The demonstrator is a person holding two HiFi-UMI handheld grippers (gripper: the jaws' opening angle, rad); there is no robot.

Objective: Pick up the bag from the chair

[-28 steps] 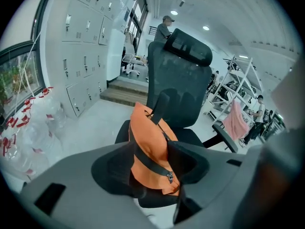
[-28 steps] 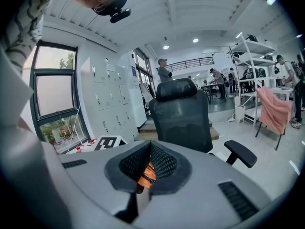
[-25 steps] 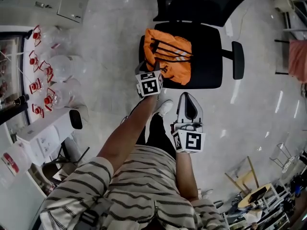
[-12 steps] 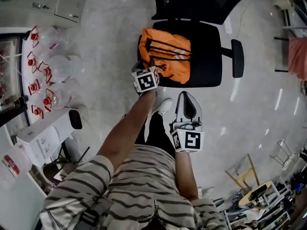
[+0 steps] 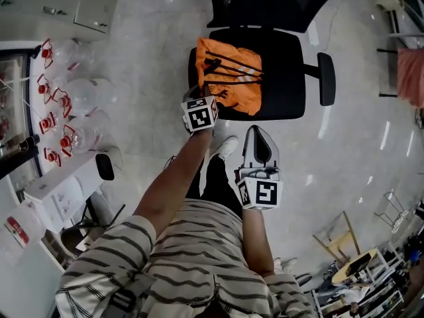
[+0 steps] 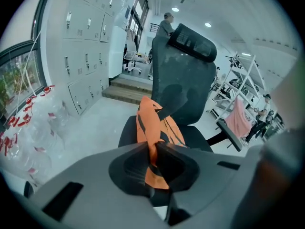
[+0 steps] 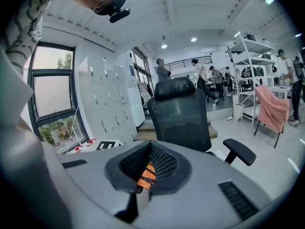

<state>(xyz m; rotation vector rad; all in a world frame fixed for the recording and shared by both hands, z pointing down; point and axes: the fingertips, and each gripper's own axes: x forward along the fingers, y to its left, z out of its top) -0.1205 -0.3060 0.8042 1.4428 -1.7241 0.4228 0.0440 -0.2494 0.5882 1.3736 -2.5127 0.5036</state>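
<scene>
An orange bag (image 5: 232, 78) with black straps lies on the seat of a black office chair (image 5: 288, 78). My left gripper (image 5: 209, 93) reaches to the bag's near left corner. Its jaws have just been closing and now pinch a fold of the orange bag (image 6: 155, 128); in the left gripper view the left gripper (image 6: 153, 149) is shut on that fabric in front of the chair (image 6: 183, 80). My right gripper (image 5: 258, 134) hangs back over the floor, shut and empty. The right gripper (image 7: 150, 148) faces the chair (image 7: 181, 111), with a strip of the bag (image 7: 147, 173) seen between its jaws.
Clear water bottles with red caps (image 5: 63, 105) are heaped at the left beside white lockers (image 6: 81, 56). The chair's armrest (image 5: 326, 78) juts out on the right. A pink cloth (image 7: 272, 106) hangs from a rack, and people (image 7: 200, 78) stand far behind.
The left gripper's jaws have gone from open to shut on the bag's near corner, and the fabric there has bunched up. The right gripper has kept still.
</scene>
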